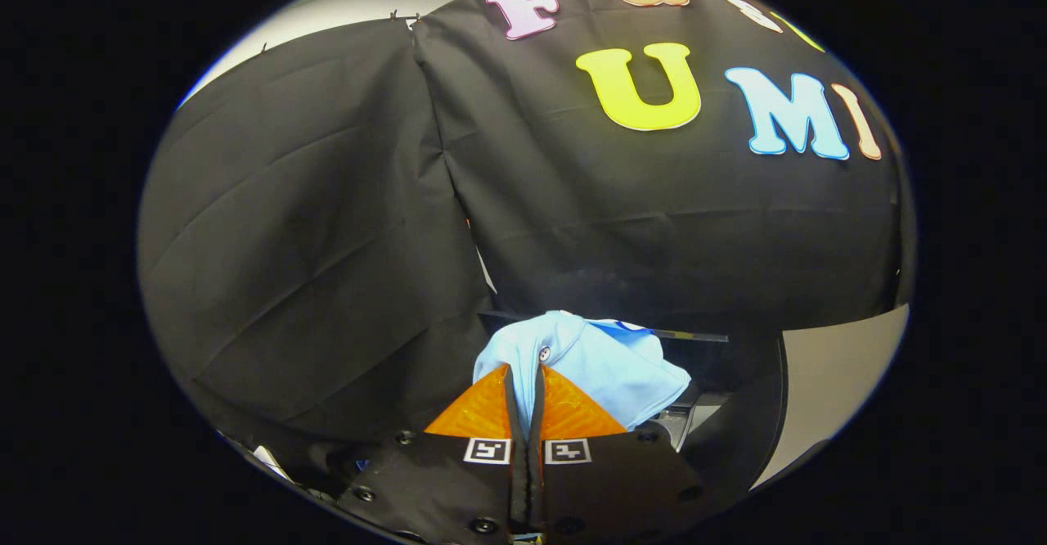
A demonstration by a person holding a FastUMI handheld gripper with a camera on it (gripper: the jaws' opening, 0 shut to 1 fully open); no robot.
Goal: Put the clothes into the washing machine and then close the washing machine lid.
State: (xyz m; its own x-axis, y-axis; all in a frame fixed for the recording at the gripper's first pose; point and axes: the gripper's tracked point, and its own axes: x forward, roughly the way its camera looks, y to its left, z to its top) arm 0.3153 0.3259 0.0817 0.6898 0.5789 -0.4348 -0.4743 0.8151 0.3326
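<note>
We hold the gripper (524,381) with its fingers pinched on a fold of the light blue garment (601,358), which bunches just ahead of them against the booth wall (327,226). The pinch looks thin, so we risk the cloth slipping free before reaching the washing machine.

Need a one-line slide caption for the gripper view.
Gripper shut on a light blue garment, held up before the booth's black cloth wall.
</note>
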